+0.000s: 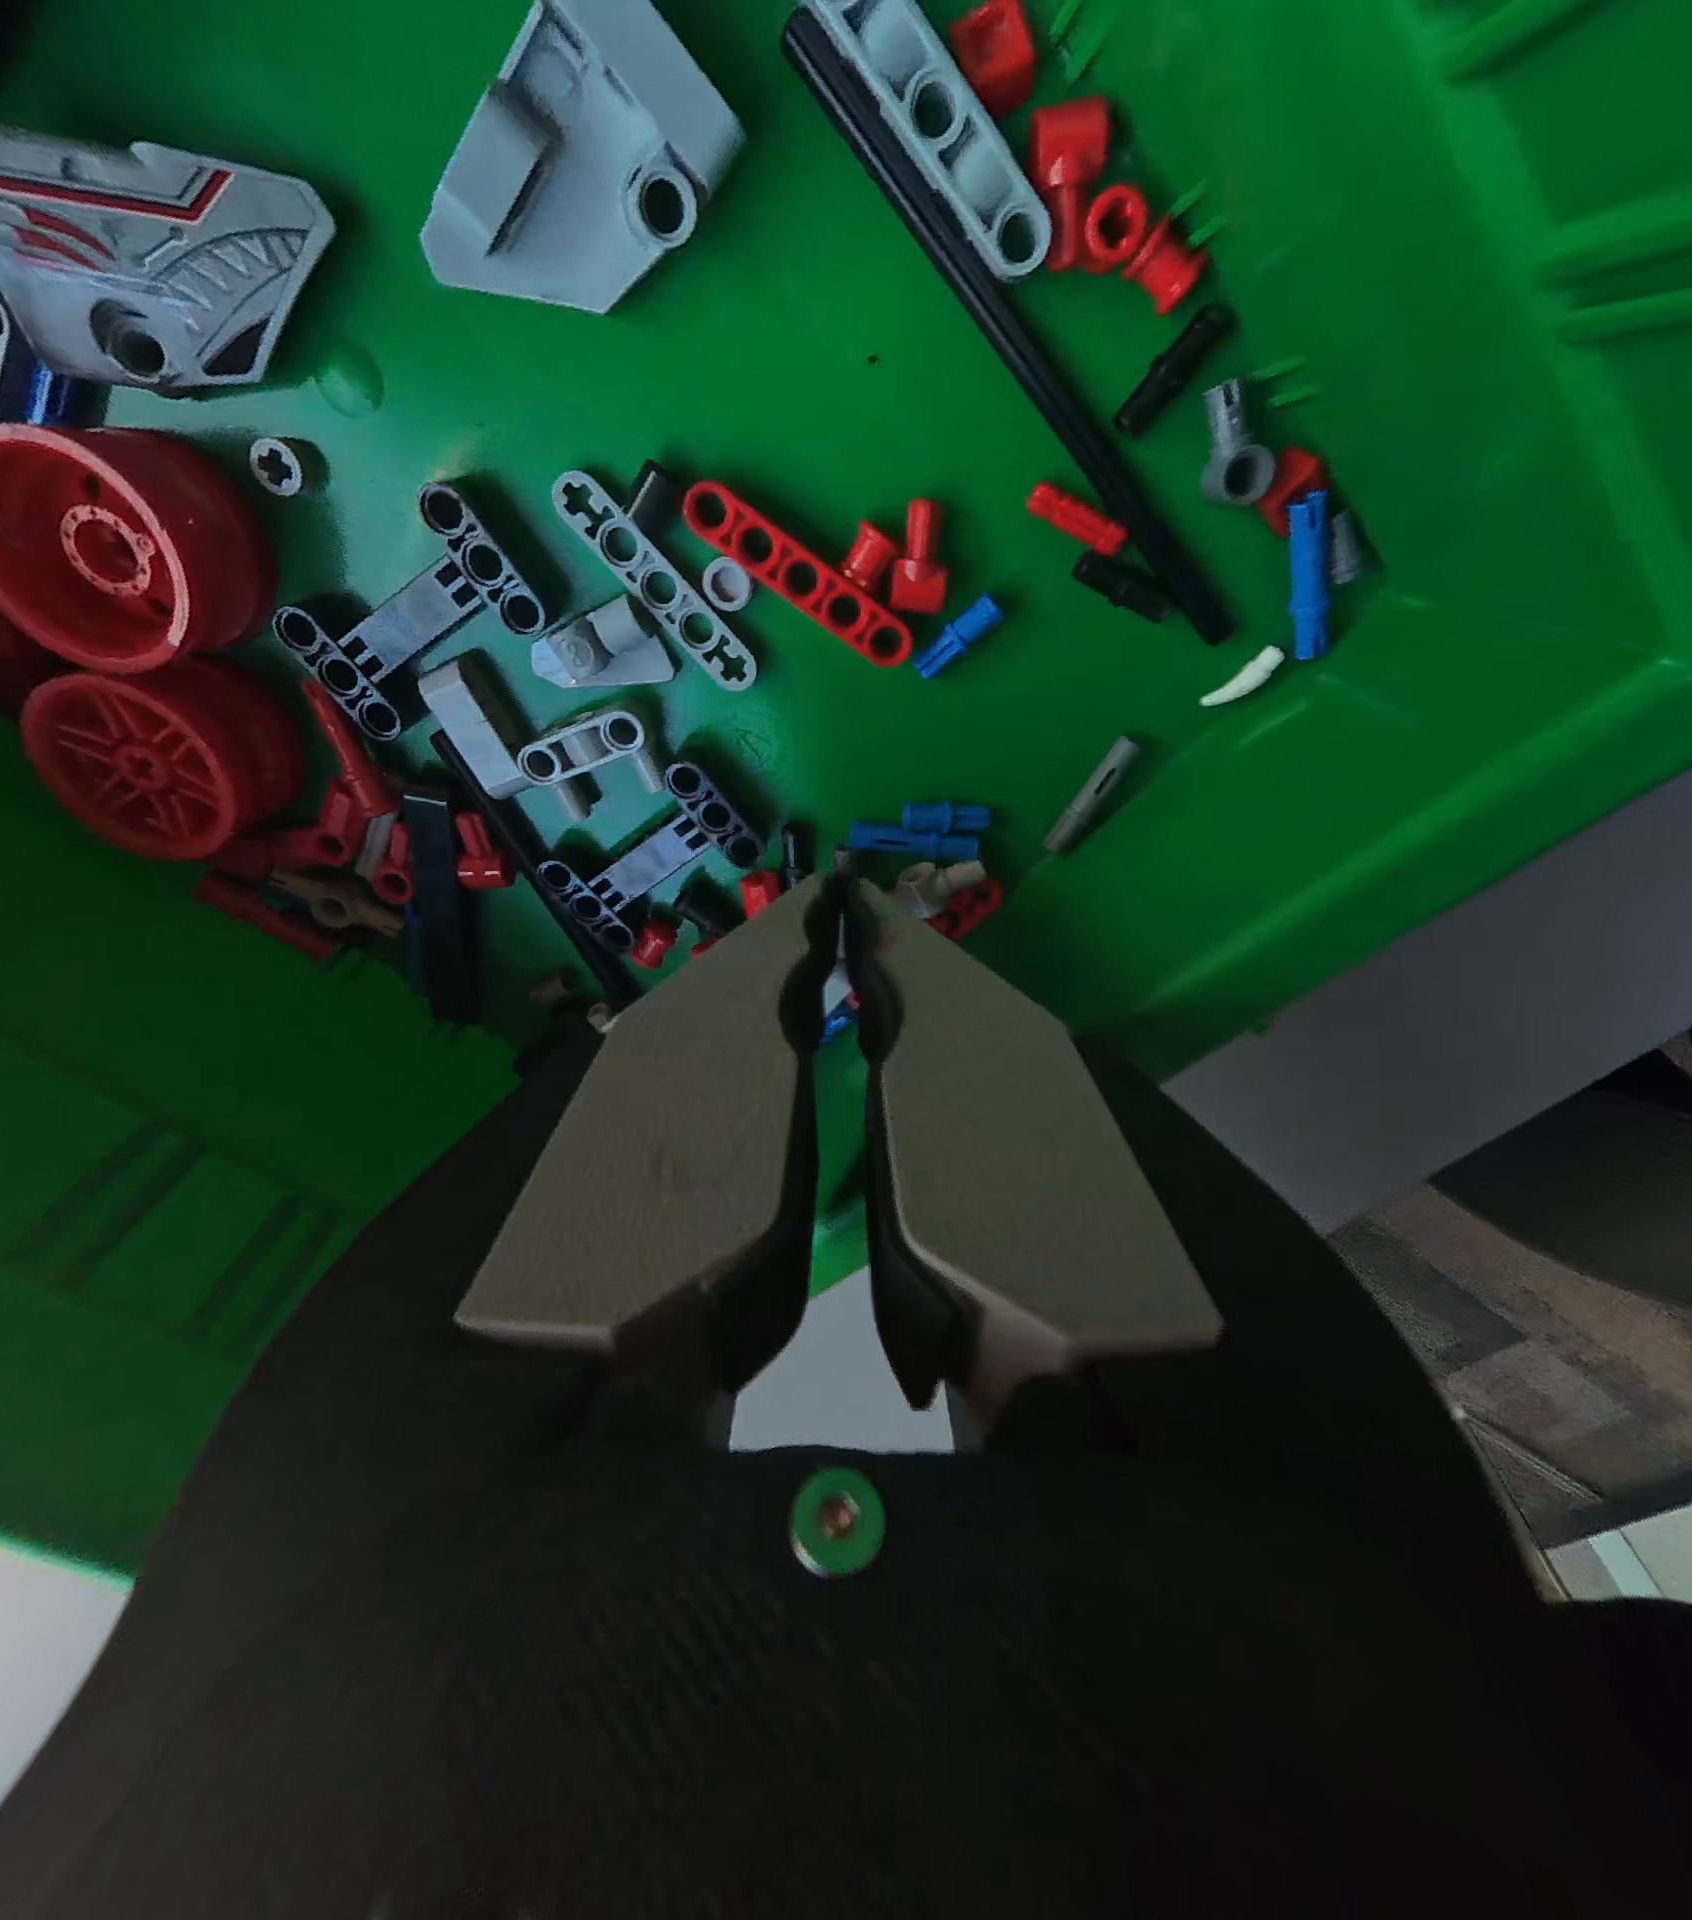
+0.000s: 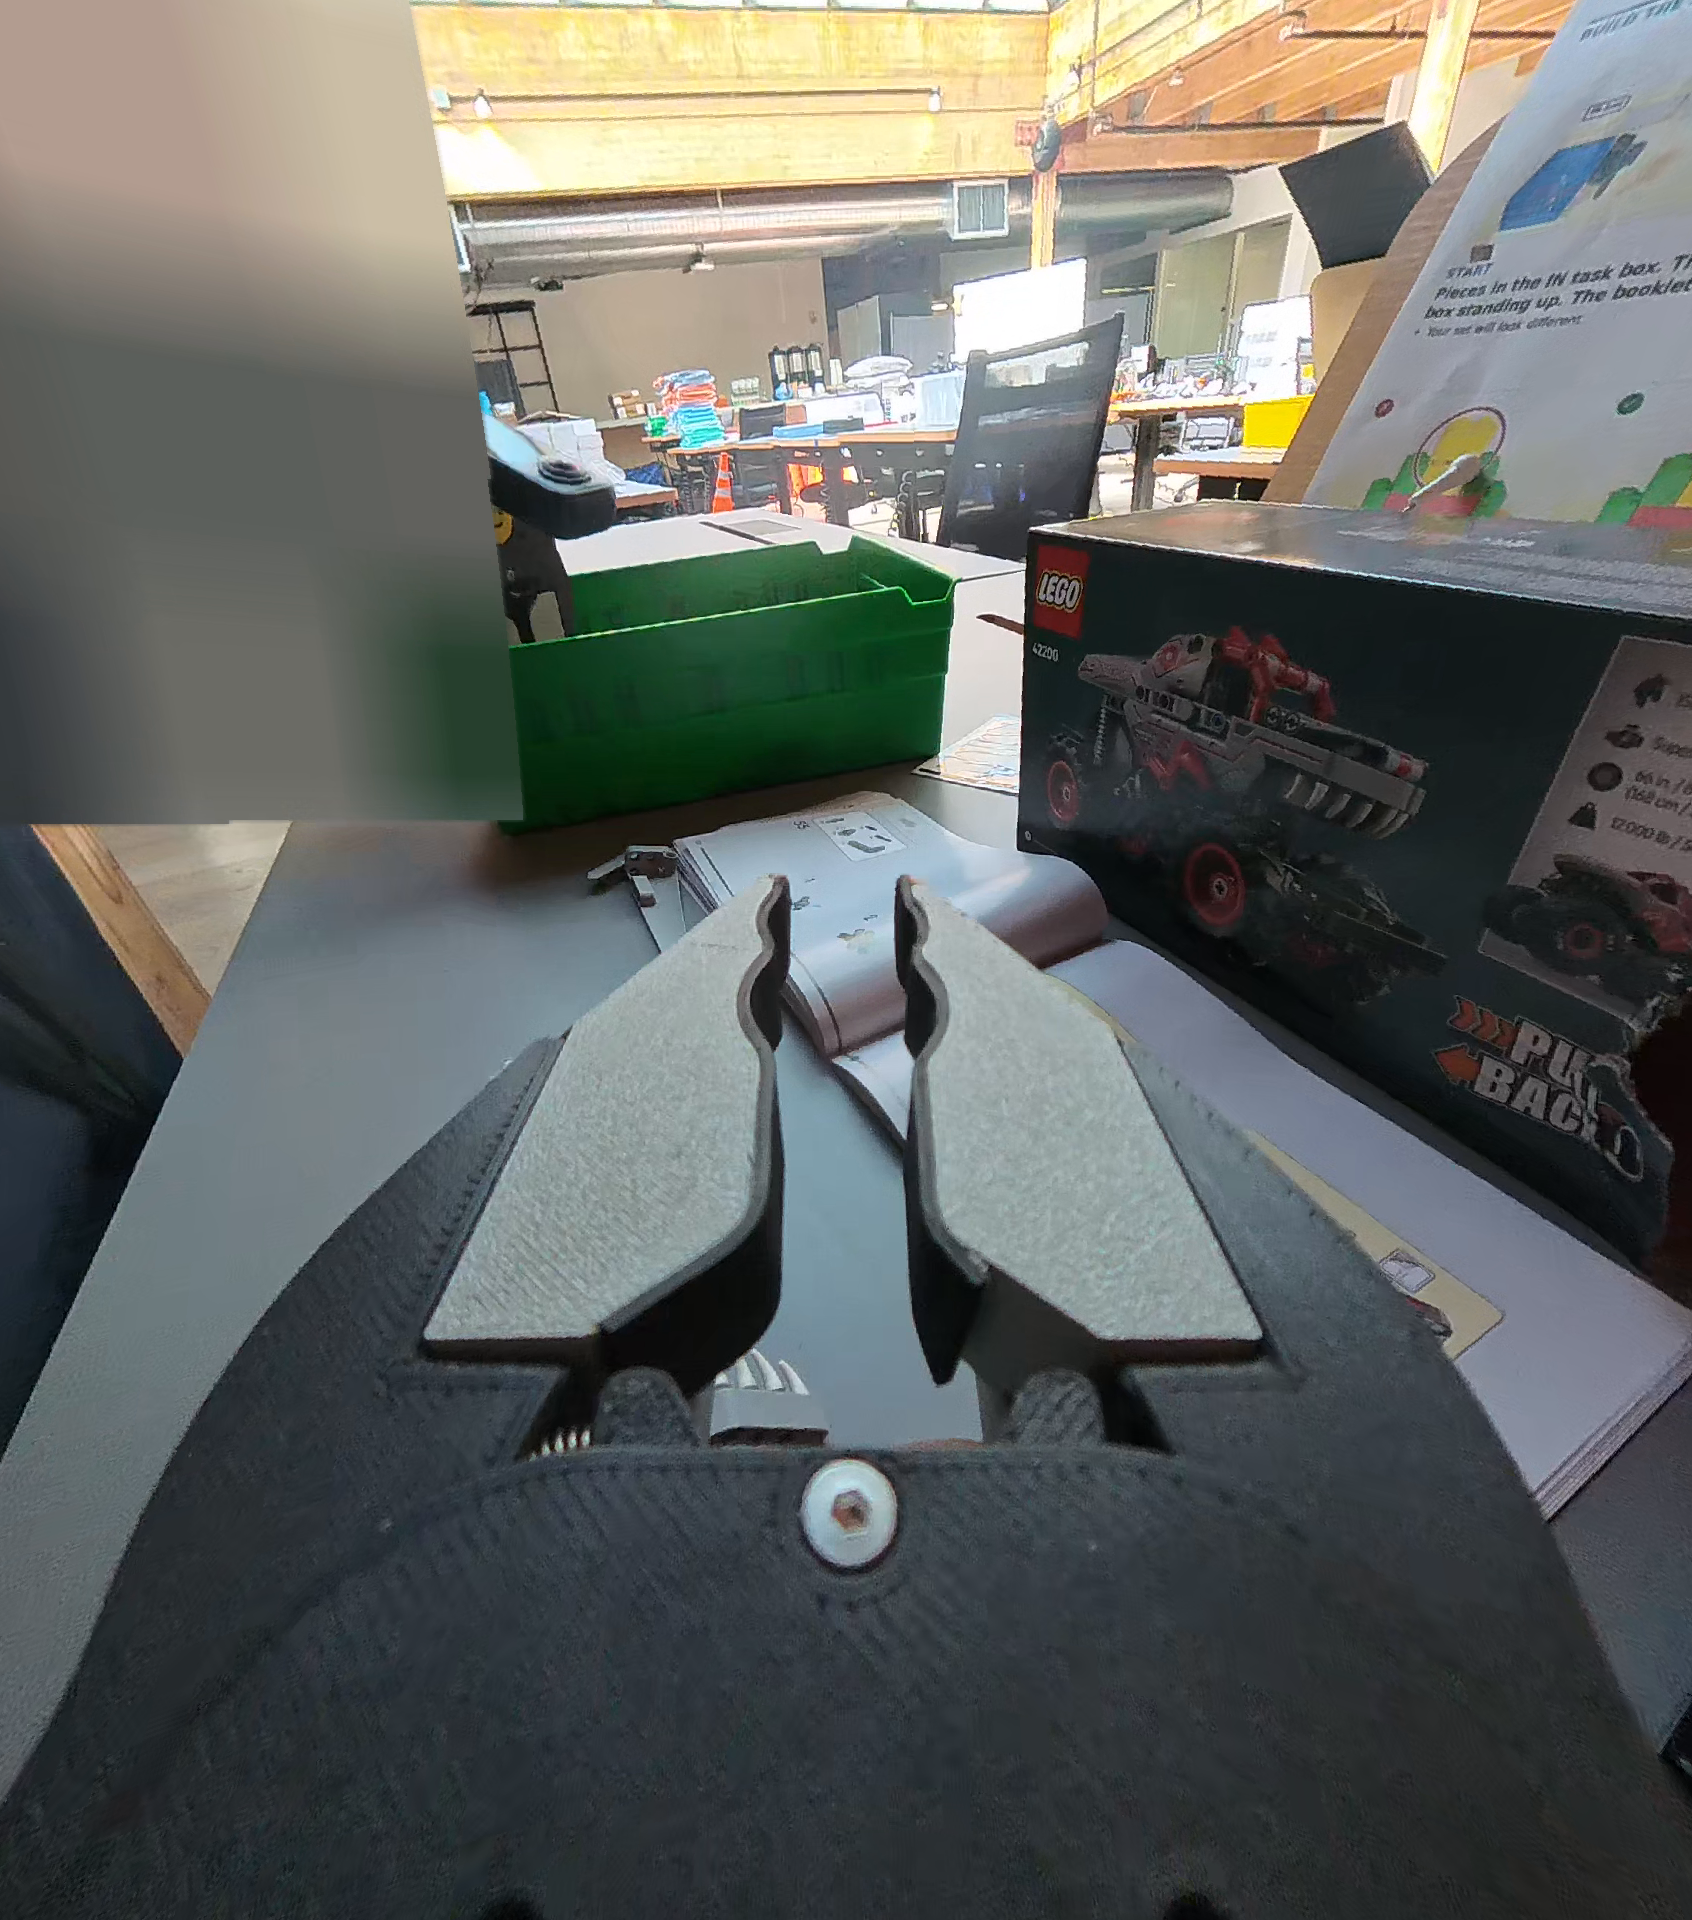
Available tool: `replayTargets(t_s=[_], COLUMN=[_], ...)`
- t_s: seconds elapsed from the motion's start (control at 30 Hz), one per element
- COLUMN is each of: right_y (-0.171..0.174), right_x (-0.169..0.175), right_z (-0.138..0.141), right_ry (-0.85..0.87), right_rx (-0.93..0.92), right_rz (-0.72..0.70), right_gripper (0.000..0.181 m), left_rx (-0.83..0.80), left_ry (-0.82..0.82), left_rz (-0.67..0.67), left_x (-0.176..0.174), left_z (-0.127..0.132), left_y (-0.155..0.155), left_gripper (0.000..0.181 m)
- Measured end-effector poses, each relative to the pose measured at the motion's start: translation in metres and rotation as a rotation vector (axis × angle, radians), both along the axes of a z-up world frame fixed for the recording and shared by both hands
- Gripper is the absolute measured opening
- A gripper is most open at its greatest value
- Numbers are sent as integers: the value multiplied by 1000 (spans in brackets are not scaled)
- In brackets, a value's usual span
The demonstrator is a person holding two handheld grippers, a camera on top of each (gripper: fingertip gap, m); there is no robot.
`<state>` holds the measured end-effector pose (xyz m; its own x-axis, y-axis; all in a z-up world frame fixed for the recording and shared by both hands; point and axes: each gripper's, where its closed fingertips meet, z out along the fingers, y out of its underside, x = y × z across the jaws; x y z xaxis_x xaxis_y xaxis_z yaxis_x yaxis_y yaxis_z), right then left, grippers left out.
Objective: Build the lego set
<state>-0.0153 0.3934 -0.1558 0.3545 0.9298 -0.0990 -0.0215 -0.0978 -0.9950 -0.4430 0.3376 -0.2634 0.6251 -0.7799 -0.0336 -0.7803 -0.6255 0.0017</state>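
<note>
1. Left gripper: reaches down into the green bin; its fingertips are drawn together over a cluster of small pieces near the bin's front wall; a tiny dark piece seems to sit at the tips, but whether it is pinched cannot be told.
2. Loose lego pieces in the bin: red wheel hubs at the left, touching one another; a printed grey panel above them and a plain grey panel beside it; a red beam near the middle, beside a light grey beam; a long black axle running diagonally, with a grey beam against its upper end; blue pins just beyond the fingertips; a white tooth piece near the right wall.
3. Right gripper: held above the grey table; jaws parted, nothing between them.
4. Instruction booklet: lies open on the table under and ahead of the right gripper's fingers.
5. Set box: stands at the right, touching the booklet's far edge; a printed sheet leans behind it.
6. The bin in the right wrist view: rests on the table beyond the booklet, left of the box.
</note>
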Motion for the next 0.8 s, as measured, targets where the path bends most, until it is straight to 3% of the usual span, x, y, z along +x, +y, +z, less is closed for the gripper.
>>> replayTargets(t_s=[0.43,0.8], right_y=[-1,14], right_x=[4,8], right_z=[6,-7], right_ry=[29,-10], right_rx=[0,-22], right_rz=[2,-48], right_gripper=[16,16], left_rx=[3,-14], left_ry=[143,35], left_rz=[12,-46], left_x=[-6,0], left_z=[-4,-2], left_y=[6,4], left_gripper=[2,2])
